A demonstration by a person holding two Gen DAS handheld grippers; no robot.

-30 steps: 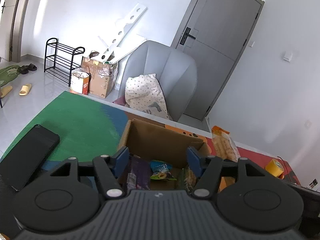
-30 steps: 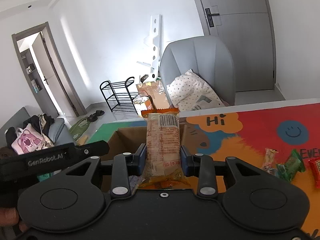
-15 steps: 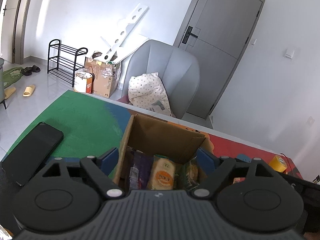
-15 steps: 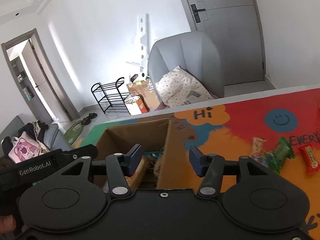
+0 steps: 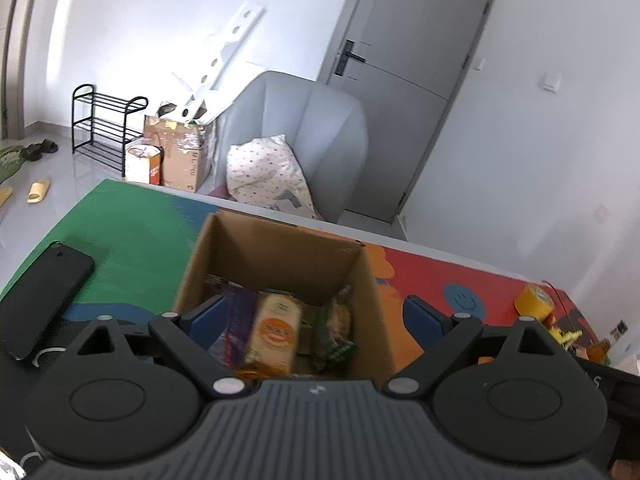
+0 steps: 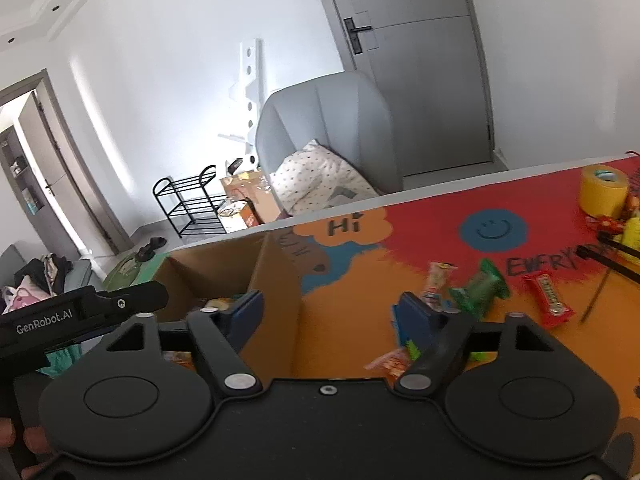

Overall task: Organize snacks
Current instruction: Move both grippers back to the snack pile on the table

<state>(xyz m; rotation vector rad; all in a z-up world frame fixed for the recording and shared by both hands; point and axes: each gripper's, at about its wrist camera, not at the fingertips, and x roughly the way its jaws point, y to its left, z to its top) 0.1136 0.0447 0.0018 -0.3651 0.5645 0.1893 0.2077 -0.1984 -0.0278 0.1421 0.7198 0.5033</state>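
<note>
Now snack box (image 5: 276,248) under opening left tongs (image 5: 312,312)

Colourful table mat (image 6: 360,320) carries box (image 5: 276,256), phone (image 5: 44,296), tape (image 6: 602,190), blurred snack packets (image 6: 480,286).

I'm working in a lived-in home, a living room or entry area by the look of it. A grey armchair (image 5: 304,136) with a dotted cushion (image 5: 268,176) sits by a grey door (image 5: 404,92). A black shoe rack (image 5: 102,128) stands against the white wall, slippers (image 5: 38,192) on the tiled floor. Through the blur at my left I think I see a sofa (image 6: 44,276) piled with clothes.
</note>
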